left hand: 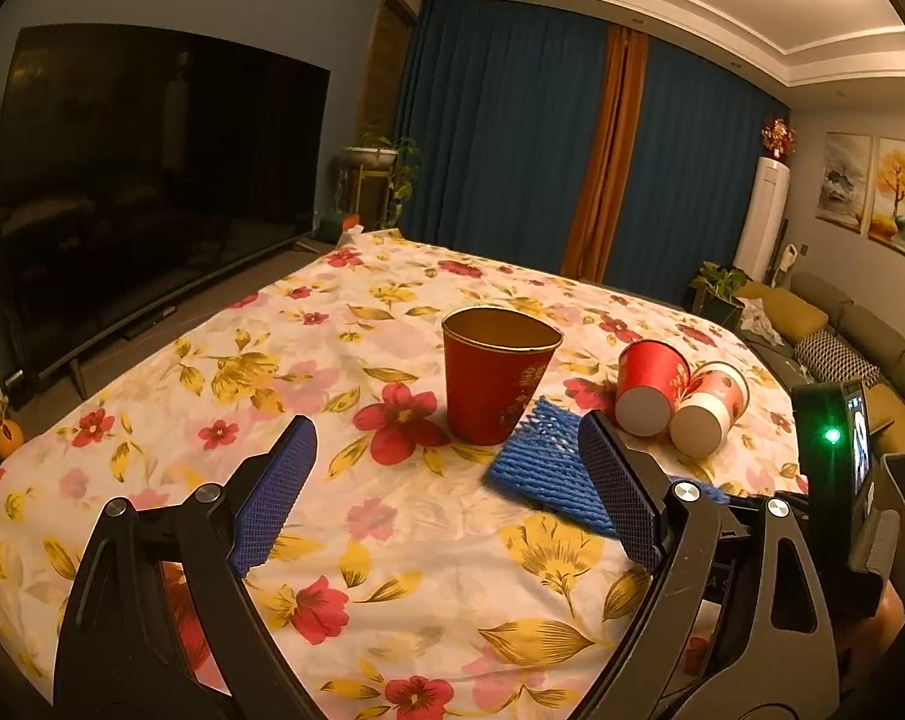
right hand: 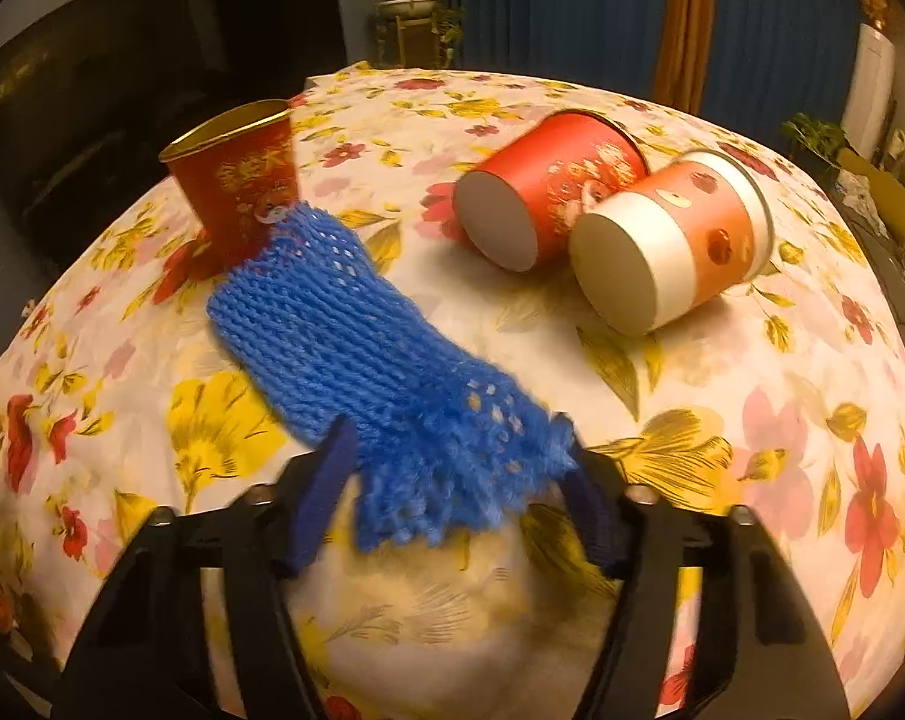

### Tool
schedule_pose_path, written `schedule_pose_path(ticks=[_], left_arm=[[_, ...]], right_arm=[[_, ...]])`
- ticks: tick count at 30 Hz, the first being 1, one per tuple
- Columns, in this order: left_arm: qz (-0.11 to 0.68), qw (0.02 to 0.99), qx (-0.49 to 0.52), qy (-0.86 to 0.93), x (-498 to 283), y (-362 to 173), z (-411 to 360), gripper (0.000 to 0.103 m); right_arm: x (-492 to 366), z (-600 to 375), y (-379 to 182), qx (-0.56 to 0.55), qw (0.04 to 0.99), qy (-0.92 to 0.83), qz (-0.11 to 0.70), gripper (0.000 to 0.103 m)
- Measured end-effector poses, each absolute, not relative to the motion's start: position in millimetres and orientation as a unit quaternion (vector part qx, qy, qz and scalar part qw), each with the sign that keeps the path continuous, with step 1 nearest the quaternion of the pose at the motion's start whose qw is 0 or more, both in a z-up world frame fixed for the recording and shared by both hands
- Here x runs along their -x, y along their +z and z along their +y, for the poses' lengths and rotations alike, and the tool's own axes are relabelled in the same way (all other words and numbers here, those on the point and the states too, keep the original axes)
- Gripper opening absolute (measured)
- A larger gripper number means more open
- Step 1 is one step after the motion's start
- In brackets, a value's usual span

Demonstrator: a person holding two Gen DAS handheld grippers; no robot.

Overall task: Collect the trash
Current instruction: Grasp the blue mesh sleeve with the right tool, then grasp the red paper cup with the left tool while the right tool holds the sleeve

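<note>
A blue foam net (right hand: 362, 330) lies flat on the flowered tablecloth (right hand: 752, 420). Its near, frayed end sits between the pads of my right gripper (right hand: 455, 468), which touch it on both sides. The net's far end rests against an upright dark red paper cup (right hand: 236, 180). To the right, a red cup (right hand: 548, 186) and an orange-and-white cup (right hand: 674, 240) lie on their sides, touching, bottoms toward me. In the left wrist view my left gripper (left hand: 446, 423) stands open and holds nothing, short of the upright cup (left hand: 494, 384) and left of the net (left hand: 542, 468).
The two tipped cups (left hand: 653, 387) (left hand: 710, 408) lie right of the upright one. The right gripper's body with a green light (left hand: 831, 437) shows at the right edge. A large TV (left hand: 152, 180) stands left of the table; a sofa (left hand: 842, 348) stands at the right.
</note>
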State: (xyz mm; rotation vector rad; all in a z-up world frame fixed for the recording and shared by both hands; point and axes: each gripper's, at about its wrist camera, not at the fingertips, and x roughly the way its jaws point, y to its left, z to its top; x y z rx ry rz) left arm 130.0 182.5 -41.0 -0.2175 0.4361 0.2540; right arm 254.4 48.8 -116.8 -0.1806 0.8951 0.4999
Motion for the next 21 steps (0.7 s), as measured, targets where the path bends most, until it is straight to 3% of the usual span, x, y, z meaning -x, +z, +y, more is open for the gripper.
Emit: schedule_pose_path(ticks=[4,7,21], left_arm=[[0.217,0.963,0.106,0.123,-131,-40,182,0.087],[0.216,0.963,0.108,0.12,-133,-39,183,0.087],[0.23,0.962,0.106,0.1,-181,-43,179,0.087]], right_arm=[[-250,54,-115,0.085,0.862,0.265,0.424,0.025],[-247,55,-114,0.079,0.859,0.28,0.422,0.01],[-232,-4,-66,0.015,0.917,0.225,0.33,0.006]])
